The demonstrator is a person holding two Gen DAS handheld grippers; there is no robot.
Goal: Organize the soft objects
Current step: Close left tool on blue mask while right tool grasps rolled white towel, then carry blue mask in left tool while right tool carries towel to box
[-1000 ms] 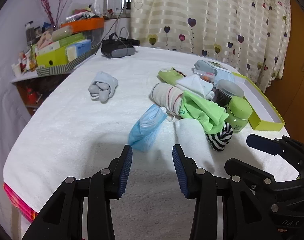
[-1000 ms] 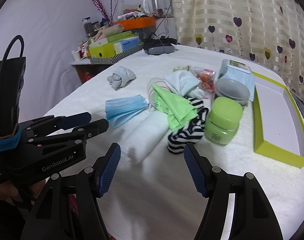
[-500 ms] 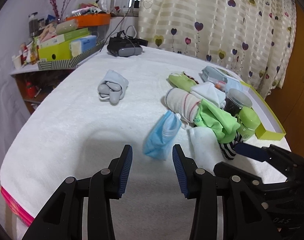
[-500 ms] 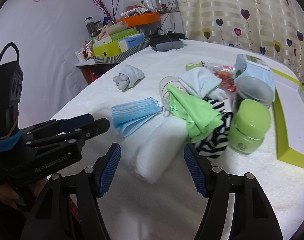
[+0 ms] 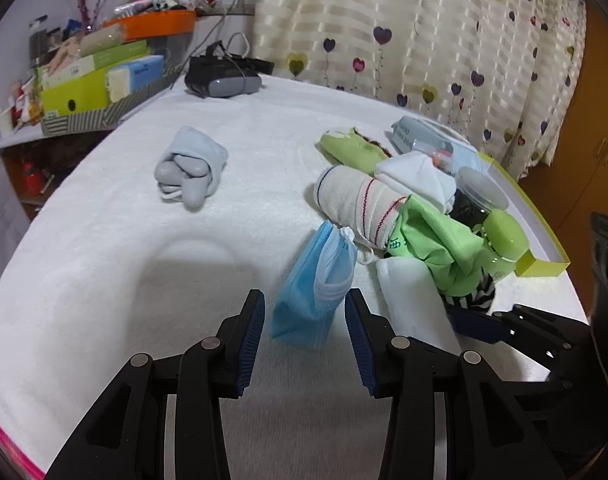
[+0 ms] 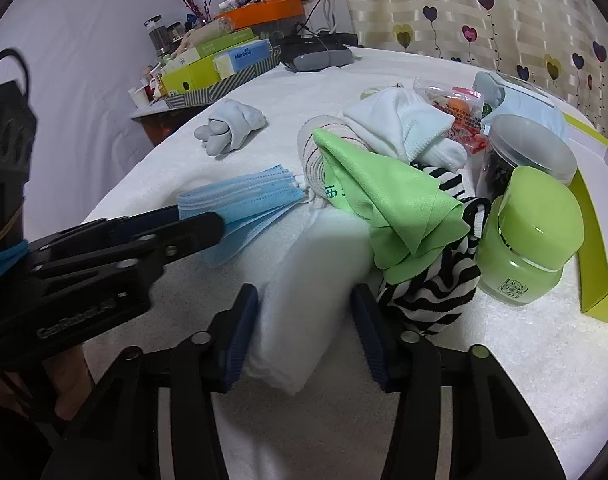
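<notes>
Right tool down low over the white towel, jaws just been closing, one to each side of the roll, pads near but not clearly pressing yet: lined up across the short width for an easy pinch. Left tool open, empty, its tips just short of the blue mask on the table. Behind, piled together: green cloth, striped sock, green jar. Far off alone, grey socks
</notes>
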